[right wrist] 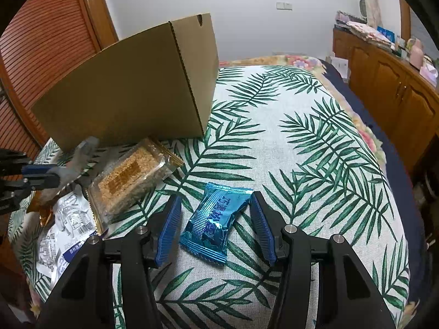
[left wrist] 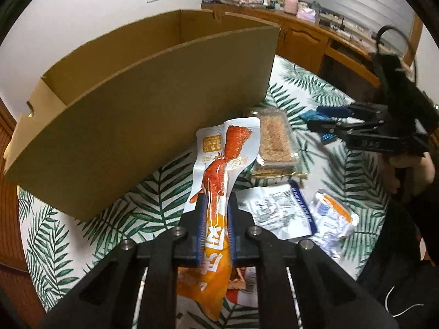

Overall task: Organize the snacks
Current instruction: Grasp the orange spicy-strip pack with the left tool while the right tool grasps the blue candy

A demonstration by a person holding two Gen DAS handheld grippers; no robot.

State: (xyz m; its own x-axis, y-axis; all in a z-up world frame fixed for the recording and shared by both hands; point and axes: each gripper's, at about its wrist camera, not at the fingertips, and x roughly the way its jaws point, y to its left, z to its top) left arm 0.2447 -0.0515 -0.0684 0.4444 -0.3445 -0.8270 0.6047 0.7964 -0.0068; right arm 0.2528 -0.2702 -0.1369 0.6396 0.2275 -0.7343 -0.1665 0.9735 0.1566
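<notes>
An orange-and-white printed snack pouch [left wrist: 219, 170] is clamped in the left tongs [left wrist: 215, 205] before the open brown cardboard box [left wrist: 153, 104], while a shiny blue snack packet [right wrist: 215, 223] is straddled by the parted right tongs [right wrist: 215, 219] on the leaf-patterned bed [right wrist: 315, 164].

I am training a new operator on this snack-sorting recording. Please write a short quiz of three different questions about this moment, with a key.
1. True or false: the left gripper is shut on the orange-and-white snack packet.
2. Multiple choice: what lies between the open jaws of the right gripper? A) clear tray of crumbly snack B) blue foil packet C) white printed pouch
3. Fill in: the cardboard box stands on a cloth printed with green ____.

Key: 1 true; 2 B, the blue foil packet; 3 leaves.
</notes>
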